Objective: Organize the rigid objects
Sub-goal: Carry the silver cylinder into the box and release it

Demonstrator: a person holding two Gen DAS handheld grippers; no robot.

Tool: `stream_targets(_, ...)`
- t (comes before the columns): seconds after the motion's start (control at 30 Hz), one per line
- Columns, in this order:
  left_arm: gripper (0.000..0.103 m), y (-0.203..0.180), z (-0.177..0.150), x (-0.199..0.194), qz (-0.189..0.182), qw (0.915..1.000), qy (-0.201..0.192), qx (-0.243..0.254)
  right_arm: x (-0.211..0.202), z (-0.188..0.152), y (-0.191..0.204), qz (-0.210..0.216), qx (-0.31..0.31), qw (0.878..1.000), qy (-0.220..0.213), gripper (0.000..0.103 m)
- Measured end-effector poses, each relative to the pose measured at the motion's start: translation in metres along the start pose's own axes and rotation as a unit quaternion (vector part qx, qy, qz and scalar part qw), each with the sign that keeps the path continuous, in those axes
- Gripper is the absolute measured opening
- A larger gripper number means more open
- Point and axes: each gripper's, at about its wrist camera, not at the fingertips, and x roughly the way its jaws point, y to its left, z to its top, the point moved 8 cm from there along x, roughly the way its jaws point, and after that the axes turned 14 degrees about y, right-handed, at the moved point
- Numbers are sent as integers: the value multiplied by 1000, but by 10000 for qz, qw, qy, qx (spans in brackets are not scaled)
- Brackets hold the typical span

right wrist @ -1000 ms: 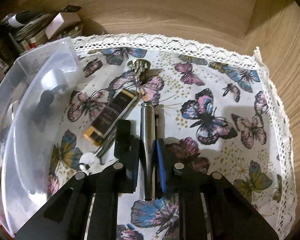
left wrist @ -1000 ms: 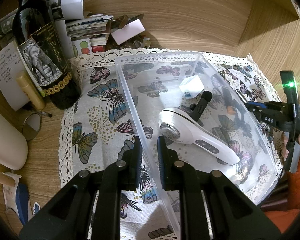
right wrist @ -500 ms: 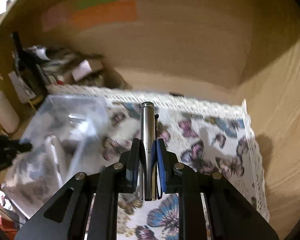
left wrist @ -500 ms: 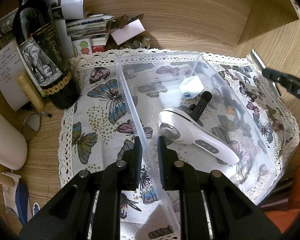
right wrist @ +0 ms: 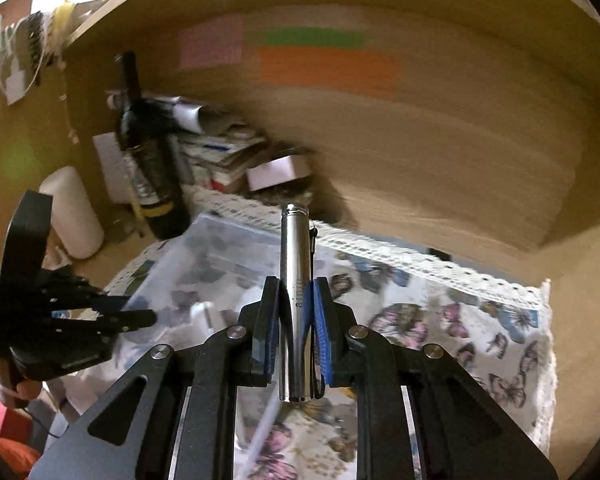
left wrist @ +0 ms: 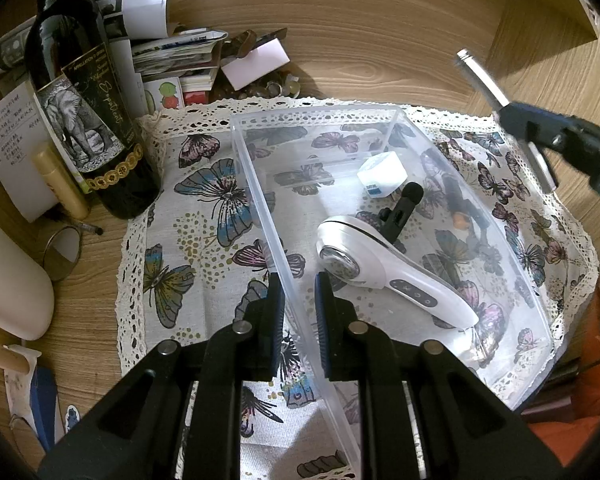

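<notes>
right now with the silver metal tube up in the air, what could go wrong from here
1. The smooth silver metal tube is pinched only across its middle by the right gripper, so it may slip or swivel on the way.
2. The clear plastic bin already holds a white handheld shaver and a white cube; a dropped tube could knock them.
3. The left gripper clamps the bin's thin wall, which might flex or tip.

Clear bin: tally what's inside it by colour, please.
White: 2, the lint shaver and the small cube box
Black: 1, the clip-on mic
Total: 3 in the clear bin
Not counted: the metal tube in the right gripper, and the dark orange-tipped thing seen through the far wall, apparently outside.
</notes>
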Motion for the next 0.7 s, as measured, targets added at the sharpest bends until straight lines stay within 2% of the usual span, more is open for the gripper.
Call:
stream_targets(0.27, 15, 0, 0, 0, 3, 10000, -1, 5, 37, -12, 28, 259, -234, 9981, 507, 15)
stream_targets(0.5, 15, -1, 0, 0, 1, 10000, -2, 1, 67, -27, 33, 161, -460, 9923, 1139, 15)
stream_targets(0.7, 15, -1, 0, 0, 0, 10000, -1, 0, 83, -36, 33, 169, -476, 9875, 1493, 15)
